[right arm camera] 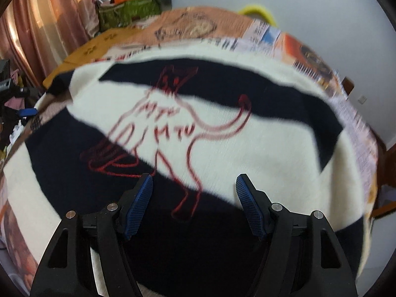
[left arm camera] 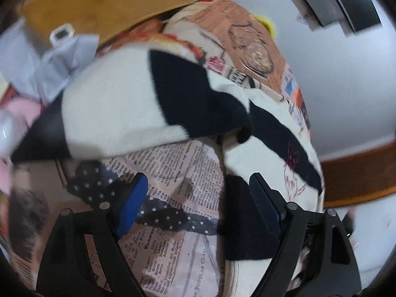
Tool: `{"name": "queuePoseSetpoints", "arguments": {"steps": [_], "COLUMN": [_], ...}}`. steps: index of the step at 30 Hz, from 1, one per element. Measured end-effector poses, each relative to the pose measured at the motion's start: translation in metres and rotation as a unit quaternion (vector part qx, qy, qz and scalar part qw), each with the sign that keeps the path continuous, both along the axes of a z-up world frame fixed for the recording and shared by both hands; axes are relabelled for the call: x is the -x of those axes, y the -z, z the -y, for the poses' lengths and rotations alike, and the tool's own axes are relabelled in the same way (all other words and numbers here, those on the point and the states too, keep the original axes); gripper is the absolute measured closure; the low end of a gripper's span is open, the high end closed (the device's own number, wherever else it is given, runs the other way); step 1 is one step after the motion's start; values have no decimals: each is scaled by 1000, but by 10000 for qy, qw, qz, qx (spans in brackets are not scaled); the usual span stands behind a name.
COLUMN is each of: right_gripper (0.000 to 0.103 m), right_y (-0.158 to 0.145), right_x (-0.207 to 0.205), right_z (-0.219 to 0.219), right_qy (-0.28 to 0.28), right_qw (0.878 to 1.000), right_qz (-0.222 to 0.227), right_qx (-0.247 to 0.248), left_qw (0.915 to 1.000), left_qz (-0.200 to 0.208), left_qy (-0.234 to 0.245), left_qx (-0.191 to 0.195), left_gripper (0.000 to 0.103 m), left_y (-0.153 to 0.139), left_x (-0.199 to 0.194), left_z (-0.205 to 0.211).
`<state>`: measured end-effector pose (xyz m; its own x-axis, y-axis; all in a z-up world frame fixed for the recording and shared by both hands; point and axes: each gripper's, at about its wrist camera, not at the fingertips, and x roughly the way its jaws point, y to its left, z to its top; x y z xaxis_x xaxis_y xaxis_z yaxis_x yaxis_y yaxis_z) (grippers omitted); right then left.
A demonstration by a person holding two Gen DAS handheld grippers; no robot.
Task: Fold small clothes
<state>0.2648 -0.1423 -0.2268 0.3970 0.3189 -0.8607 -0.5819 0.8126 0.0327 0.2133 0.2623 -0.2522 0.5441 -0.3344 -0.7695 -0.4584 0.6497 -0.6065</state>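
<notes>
Sweater [right arm camera: 222, 133] motion-blurred, lower hem cut off

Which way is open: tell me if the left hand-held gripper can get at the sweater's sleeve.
Probably yes: the left hand-held gripper is open, and the sleeve lies just ahead with nothing covering it.

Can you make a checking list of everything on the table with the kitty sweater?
Surface: table covered with a newspaper-print cloth.
Job's things: black and white striped sweater with a red cat drawing, lying spread out; in the left view a sleeve is folded over the body.
Clutter: cardboard box, crumpled white paper, yellow ring at the far edge.
Grippers: left gripper and right gripper, jaws open, holding nothing.
Cables: nothing seen.
Surroundings: pink curtain, green bag, white wall.
</notes>
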Motion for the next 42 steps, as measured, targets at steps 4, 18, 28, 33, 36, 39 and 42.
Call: {"name": "queuePoseSetpoints", "arguments": {"steps": [4,18,28,33,36,39,42], "right_gripper": [37,35,35,35,35,35,35], "right_y": [9,13,7,0,-9,-17,-25], "right_x": [5,2,0,0,1,1,1], "right_z": [8,18,24,33,42,51,60], "right_qy": [118,238,209,243,299,365,433], "right_qw": [9996,9972,9960,9955,9951,9946,9941], "right_qz": [-146,-446,-450,-360,-259,-147,-29], "right_qx": [-205,-553,-744,-837,-902,-962,-991], "left_qw": [9984,9828,9689,9497,9348,9254,9203], "left_qz": [-112,-483,677,1601,1811,1764,1455], "left_qy": [-462,-1388,-826,386,1127,1844,2341], "left_qx": [317,-1120,-2233,-2662,-2841,-2801,-2777], "left_gripper": [19,91,96,96,96,96,96], "left_y": [15,6,-110,-174,-181,-162,-126], "left_x": [0,-35,-89,-121,-137,-151,-163], "left_z": [-14,-81,-37,60,119,174,213]}}
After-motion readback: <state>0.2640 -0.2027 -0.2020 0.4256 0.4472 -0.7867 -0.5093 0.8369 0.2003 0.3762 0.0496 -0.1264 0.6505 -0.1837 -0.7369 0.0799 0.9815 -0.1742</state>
